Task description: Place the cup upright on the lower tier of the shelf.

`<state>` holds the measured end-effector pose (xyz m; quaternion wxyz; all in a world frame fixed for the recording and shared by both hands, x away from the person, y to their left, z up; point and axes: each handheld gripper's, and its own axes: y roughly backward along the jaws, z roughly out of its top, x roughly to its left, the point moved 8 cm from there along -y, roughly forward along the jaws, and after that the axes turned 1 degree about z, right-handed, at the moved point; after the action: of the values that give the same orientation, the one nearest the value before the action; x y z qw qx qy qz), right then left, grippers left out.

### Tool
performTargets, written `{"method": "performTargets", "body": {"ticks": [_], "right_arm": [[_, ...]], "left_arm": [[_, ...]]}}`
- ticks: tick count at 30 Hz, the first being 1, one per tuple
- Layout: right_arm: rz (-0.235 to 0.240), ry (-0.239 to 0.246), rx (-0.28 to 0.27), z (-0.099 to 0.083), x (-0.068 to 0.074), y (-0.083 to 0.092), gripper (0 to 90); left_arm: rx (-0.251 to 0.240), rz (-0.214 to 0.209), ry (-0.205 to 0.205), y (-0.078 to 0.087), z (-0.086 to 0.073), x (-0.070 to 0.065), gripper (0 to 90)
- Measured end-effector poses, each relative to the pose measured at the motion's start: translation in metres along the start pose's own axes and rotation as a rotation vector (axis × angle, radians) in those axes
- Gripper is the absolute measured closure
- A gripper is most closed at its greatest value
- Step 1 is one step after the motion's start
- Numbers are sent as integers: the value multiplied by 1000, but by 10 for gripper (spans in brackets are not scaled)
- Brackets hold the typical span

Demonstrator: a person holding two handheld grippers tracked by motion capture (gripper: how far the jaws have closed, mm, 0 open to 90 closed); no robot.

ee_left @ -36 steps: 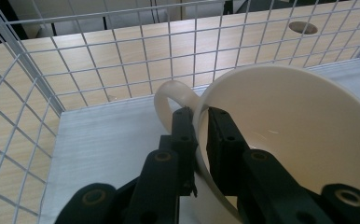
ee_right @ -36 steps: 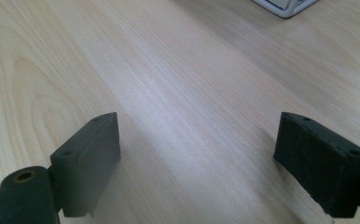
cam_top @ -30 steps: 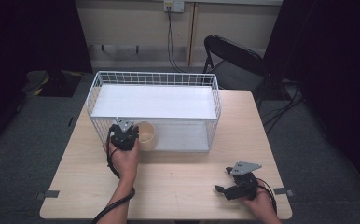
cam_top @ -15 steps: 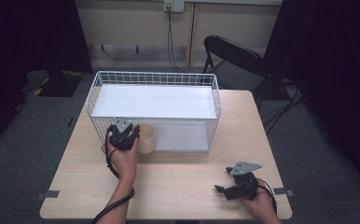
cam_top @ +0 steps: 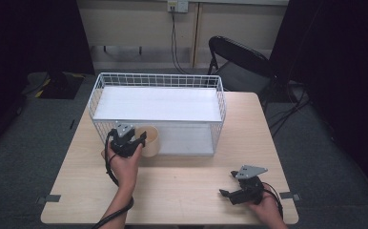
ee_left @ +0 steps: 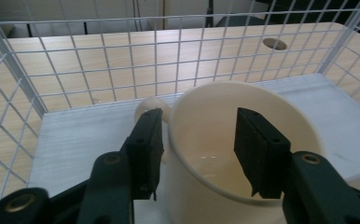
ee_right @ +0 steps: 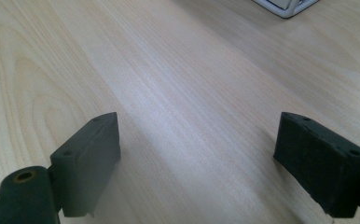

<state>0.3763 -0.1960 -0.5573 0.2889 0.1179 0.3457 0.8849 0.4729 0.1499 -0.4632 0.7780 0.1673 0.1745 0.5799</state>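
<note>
Left gripper view: left tongs point(ee_left: 199, 149) just opening, straddling cup point(ee_left: 243, 140) rim.

The wire basket point(cam_top: 158, 83) stands on the far half of the tabletop point(cam_top: 187, 191). A cup point(cam_top: 149, 141) sits in the basket's near left corner. A folding chair point(cam_top: 239, 59) stands beyond the tabletop's far right edge.

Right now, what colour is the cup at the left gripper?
Cream, plain, no pattern; the cup shows best in the left gripper view.

High overview; two close jaw-level views.
</note>
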Motion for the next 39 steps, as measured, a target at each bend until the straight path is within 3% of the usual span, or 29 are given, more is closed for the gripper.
{"method": "performTargets", "body": {"ticks": [10,21,31,39], "right_arm": [[0,0,0,0,0,0,136],[0,1,0,0,0,0,136],[0,0,0,0,0,0,136],[0,1,0,0,0,0,136]], "left_arm": [[23,-62,-9,15,2,-5,444],[23,-84,-25,25,-9,-8,423],[40,-72,-44,20,-21,-14,395],[42,-63,-41,15,-21,-15,434]]}}
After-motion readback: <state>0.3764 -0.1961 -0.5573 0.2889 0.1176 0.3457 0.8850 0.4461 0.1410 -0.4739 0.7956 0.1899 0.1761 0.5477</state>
